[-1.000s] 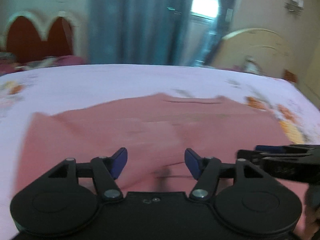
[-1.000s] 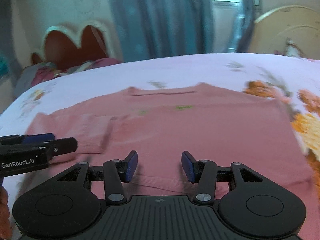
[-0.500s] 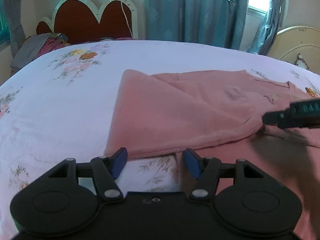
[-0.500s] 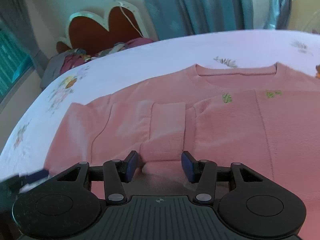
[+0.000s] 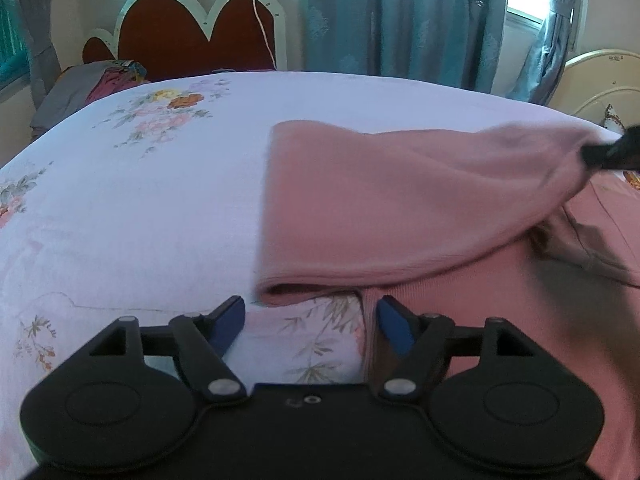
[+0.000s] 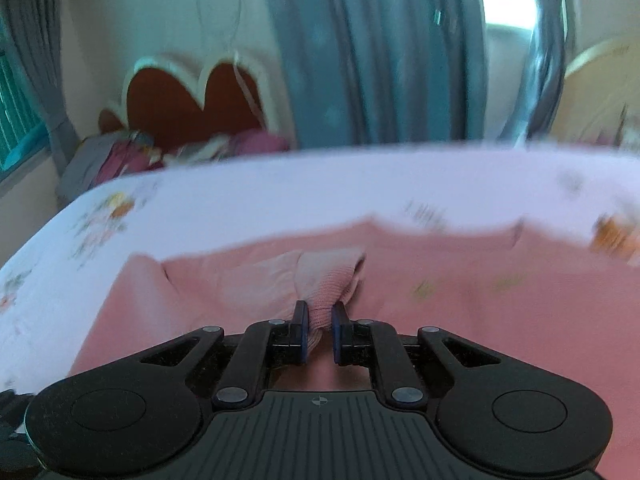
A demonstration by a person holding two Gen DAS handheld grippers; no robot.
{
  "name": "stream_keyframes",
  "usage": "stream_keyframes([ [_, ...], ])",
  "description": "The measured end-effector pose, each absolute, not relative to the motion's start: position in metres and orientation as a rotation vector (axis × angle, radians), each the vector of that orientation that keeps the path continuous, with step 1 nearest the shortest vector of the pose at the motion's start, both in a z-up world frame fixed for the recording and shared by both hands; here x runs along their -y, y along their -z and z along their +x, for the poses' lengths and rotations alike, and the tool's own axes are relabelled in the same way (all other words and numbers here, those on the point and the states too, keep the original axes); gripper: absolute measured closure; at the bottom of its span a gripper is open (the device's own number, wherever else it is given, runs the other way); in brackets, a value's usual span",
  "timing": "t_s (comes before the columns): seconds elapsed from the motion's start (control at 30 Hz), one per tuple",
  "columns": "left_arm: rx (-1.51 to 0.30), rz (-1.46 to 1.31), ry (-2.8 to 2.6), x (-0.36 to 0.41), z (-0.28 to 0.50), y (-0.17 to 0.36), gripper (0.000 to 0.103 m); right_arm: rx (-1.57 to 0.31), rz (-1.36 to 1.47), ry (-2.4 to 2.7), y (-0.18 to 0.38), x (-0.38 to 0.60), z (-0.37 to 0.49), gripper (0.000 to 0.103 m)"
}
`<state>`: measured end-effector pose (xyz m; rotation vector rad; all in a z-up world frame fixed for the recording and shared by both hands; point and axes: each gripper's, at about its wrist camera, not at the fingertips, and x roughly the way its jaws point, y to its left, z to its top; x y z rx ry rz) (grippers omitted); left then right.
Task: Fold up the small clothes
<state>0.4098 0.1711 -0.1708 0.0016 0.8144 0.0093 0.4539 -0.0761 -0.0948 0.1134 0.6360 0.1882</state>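
Pink knit sweater (image 6: 460,300) on floral white bedsheet (image 5: 132,208), ribbed cuff (image 6: 324,280) clamped in right tongs (image 6: 319,334), left tongs (image 5: 310,322) spread apart, holding nothing.

Both wrist cameras sit low and close over the bed (image 5: 120,208), facing its headboard (image 5: 192,32). Each view shares the pink sweater (image 6: 440,300), curtains (image 6: 372,52) and headboard.

The cuff of the pink sweater (image 6: 460,292) is pinched by the right gripper (image 6: 319,330). The garment is spread on a floral bedsheet (image 6: 280,200).
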Motion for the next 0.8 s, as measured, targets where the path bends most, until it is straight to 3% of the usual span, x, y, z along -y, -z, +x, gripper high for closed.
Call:
stream_keyframes([
  [0.13,-0.799,-0.001,-0.025,-0.164,0.415,0.17,0.034,-0.589,0.08,-0.132,0.079,0.108,0.442,0.092],
  [0.2,-0.786,0.0,-0.02,-0.159,0.419,0.17,0.041,-0.585,0.075,-0.093,0.079,0.125,0.437,0.092],
  [0.27,-0.771,0.002,-0.01,-0.154,0.421,0.169,0.058,-0.594,0.075,-0.044,0.083,0.143,0.431,0.092],
  [0.4,-0.758,0.025,0.0,-0.144,0.422,0.172,0.072,-0.659,0.133,0.016,0.102,0.179,0.419,0.092],
  [0.53,-0.772,0.027,0.002,-0.144,0.421,0.173,0.072,-0.766,0.176,0.035,0.127,0.195,0.417,0.092],
  [0.8,-0.798,-0.028,0.032,-0.162,0.412,0.15,0.065,-0.757,0.209,0.066,0.122,0.221,0.403,0.09],
])
